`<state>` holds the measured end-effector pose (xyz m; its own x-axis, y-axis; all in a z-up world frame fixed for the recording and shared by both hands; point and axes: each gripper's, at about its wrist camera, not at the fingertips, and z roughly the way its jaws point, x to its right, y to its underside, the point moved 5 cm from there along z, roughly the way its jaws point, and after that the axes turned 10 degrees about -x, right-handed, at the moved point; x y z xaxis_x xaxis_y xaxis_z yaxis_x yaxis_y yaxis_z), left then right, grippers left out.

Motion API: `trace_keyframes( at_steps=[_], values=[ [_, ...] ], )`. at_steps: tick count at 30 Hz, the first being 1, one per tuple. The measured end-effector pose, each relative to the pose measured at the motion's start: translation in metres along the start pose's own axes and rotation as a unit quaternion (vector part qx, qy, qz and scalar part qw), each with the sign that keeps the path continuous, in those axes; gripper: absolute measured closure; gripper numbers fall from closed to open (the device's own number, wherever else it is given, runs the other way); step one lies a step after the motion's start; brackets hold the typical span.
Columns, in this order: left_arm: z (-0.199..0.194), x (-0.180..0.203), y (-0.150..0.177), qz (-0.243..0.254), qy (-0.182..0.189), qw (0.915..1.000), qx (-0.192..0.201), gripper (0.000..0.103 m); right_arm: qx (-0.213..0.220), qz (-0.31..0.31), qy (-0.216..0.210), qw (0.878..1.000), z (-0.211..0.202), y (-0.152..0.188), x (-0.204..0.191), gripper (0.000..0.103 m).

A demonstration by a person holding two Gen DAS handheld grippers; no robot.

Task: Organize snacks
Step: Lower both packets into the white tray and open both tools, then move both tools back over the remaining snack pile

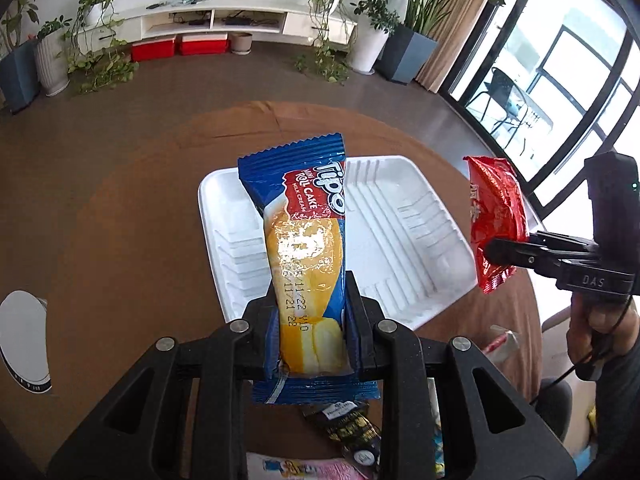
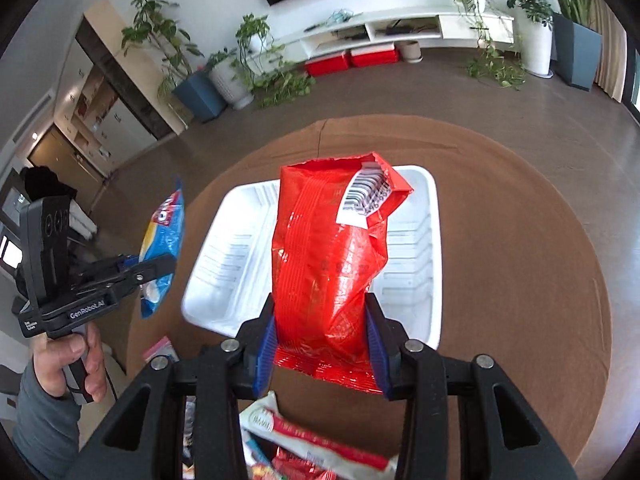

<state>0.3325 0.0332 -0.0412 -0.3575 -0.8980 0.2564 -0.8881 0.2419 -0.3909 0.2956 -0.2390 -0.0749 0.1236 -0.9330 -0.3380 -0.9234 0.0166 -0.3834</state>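
Note:
My left gripper [image 1: 308, 312] is shut on a blue and yellow Tipo roll cake packet [image 1: 304, 240], held upright above the near edge of a white foam tray [image 1: 400, 216]. My right gripper [image 2: 320, 320] is shut on a red snack packet [image 2: 328, 260], held above the same tray [image 2: 416, 264]. The tray lies on a round brown table [image 2: 520, 280]. In the left wrist view the right gripper [image 1: 486, 250] and its red packet [image 1: 496, 216] hang at the tray's right side. In the right wrist view the left gripper [image 2: 160, 266] and the blue packet [image 2: 162, 240] are left of the tray.
More snack packets lie on the table close under the grippers: a dark packet [image 1: 352, 428] and a white and red packet [image 2: 320, 440]. Potted plants [image 1: 100, 40], red boxes [image 1: 180, 46] and a white TV shelf [image 1: 240, 20] stand beyond the table.

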Motion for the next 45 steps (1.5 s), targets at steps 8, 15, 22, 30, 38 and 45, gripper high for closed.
trace_keyframes(
  at_steps=[8, 15, 22, 30, 38, 45],
  values=[
    [0.048, -0.011, -0.011, 0.006, -0.028, 0.999, -0.035, 0.079, -0.046, -0.006, 0.036, 0.998, 0.052, -0.018, 0.011, 0.06],
    [0.087, 0.001, -0.014, 0.023, -0.045, 0.9966, -0.065, 0.079, -0.062, 0.007, 0.057, 0.996, 0.076, -0.019, 0.028, 0.06],
    [0.112, 0.009, -0.021, 0.031, -0.063, 0.9944, -0.079, 0.078, -0.062, 0.004, 0.072, 0.995, 0.085, -0.017, 0.033, 0.058],
    [0.116, 0.015, -0.026, 0.032, -0.069, 0.9939, -0.079, 0.053, -0.059, 0.004, 0.085, 0.995, 0.084, -0.017, 0.034, 0.049],
    [0.083, 0.016, -0.023, 0.031, -0.072, 0.9957, -0.049, 0.033, -0.027, 0.01, 0.084, 0.996, 0.055, -0.02, 0.037, 0.034],
    [0.012, 0.024, 0.002, 0.006, -0.032, 0.9994, 0.014, 0.004, 0.071, 0.037, 0.035, 0.996, -0.026, -0.021, 0.036, 0.02]
  ],
)
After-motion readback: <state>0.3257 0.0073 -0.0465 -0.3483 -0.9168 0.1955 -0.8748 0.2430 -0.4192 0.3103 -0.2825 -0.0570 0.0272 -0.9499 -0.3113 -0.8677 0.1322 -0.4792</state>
